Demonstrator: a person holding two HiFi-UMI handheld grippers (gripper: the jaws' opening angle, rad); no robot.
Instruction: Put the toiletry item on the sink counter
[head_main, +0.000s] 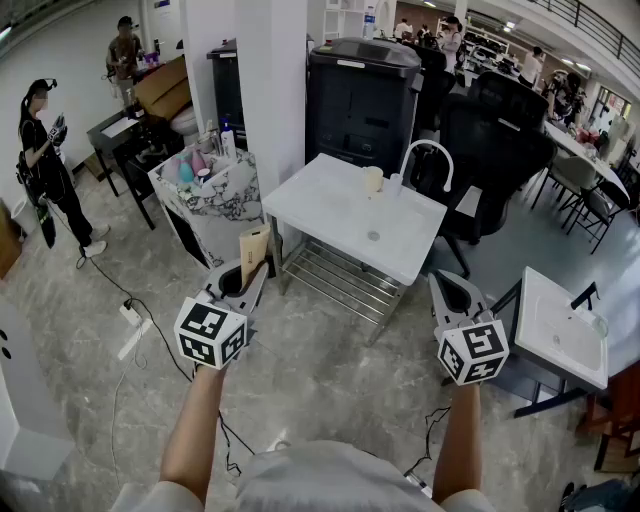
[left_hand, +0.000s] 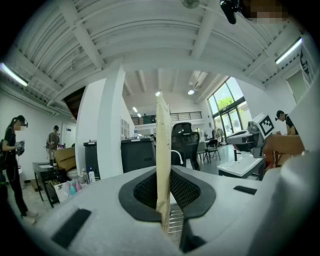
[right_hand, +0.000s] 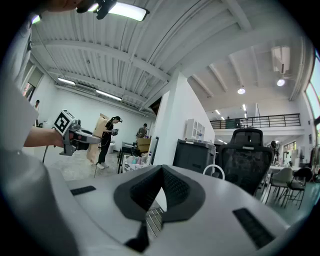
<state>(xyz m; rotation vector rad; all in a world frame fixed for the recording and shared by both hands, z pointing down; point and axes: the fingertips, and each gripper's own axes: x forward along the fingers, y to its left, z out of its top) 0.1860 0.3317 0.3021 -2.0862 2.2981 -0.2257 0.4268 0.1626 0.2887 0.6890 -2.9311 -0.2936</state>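
A flat tan packet (head_main: 253, 250) stands upright in my left gripper (head_main: 245, 275), which is shut on it. In the left gripper view the packet (left_hand: 162, 145) rises edge-on from between the jaws of the left gripper (left_hand: 163, 175). The white sink counter (head_main: 330, 215) with its curved faucet (head_main: 430, 158) and a small cup (head_main: 373, 180) stands just beyond and to the right of the packet. My right gripper (head_main: 447, 285) hangs by the counter's near right corner. In its own view the right gripper (right_hand: 161, 172) is shut with nothing between the jaws.
A marble-patterned basket (head_main: 215, 195) with several bottles stands left of the counter beside a white pillar (head_main: 270, 90). Behind are a black cabinet (head_main: 360, 95) and an office chair (head_main: 490, 140). A second white sink (head_main: 560, 325) is at right. A person (head_main: 45, 160) stands far left; a cable (head_main: 140, 315) crosses the floor.
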